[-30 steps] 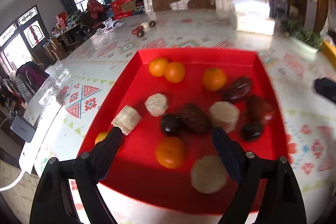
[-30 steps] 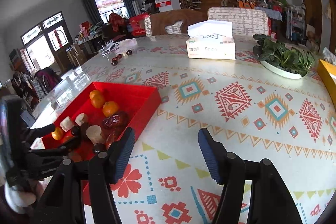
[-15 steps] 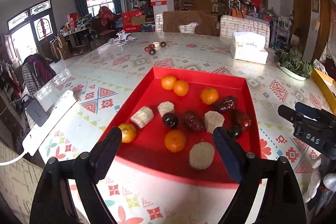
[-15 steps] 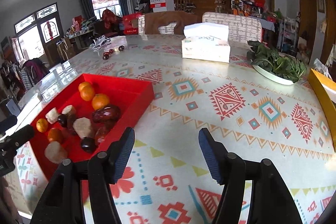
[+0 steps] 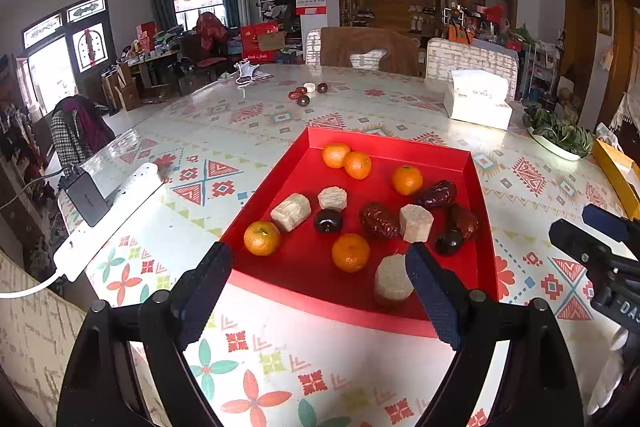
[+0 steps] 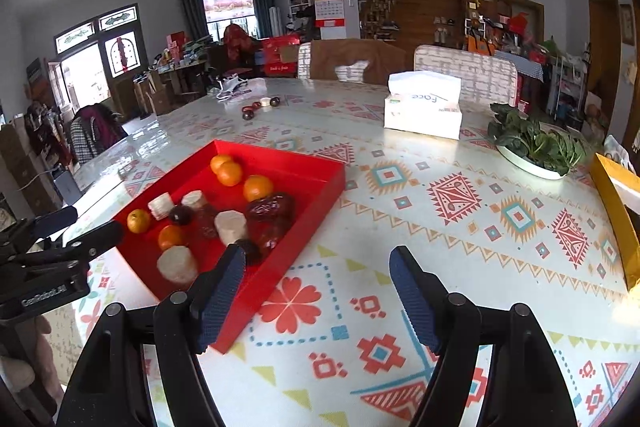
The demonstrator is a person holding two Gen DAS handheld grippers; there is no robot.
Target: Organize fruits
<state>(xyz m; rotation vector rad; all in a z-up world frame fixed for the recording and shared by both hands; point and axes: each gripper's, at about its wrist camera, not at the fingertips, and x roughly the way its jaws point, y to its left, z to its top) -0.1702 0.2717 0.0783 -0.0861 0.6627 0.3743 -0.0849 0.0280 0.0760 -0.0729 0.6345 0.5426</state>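
Right wrist view: the tissue box [image 6: 423, 111] shows the printed word "Face" on its white front, and the body of the left gripper [image 6: 94, 237], at the left edge, carries the lettering "CenRobot.AI". On the right gripper's [image 5: 596, 233] housing, seen from the left wrist camera, only the letters "DAS" can be read. A red box [image 6: 280, 57] on the floor behind the table has white script too small to make out, and a red wall calendar [image 6: 329, 1] hangs on the pillar, its print also unreadable.

The red tray [image 5: 276, 183] lies on the patterned tablecloth [image 6: 460, 227] and holds the fruit. Inside it, three oranges [image 5: 357, 165] sit toward the far wall, two more oranges [image 5: 262, 238] toward the near wall, with pale cut chunks [image 5: 291, 211], dark red dates [image 5: 378, 221] and dark round fruits [image 5: 328, 220] scattered between them.

The left gripper hovers at the tray's near edge with its jaws spread wide and nothing between them. The right gripper hangs over bare cloth just right of the tray, jaws likewise spread and empty.

Beyond the tray stand the tissue box and a white plate of leafy greens [image 6: 536, 147]; a yellow box [image 6: 618, 211] lies farther right. A few small dark fruits [image 6: 262, 105] sit well behind the tray. Left of the tray are a white power strip [image 5: 108, 215] and a dark charger [image 5: 86, 197].
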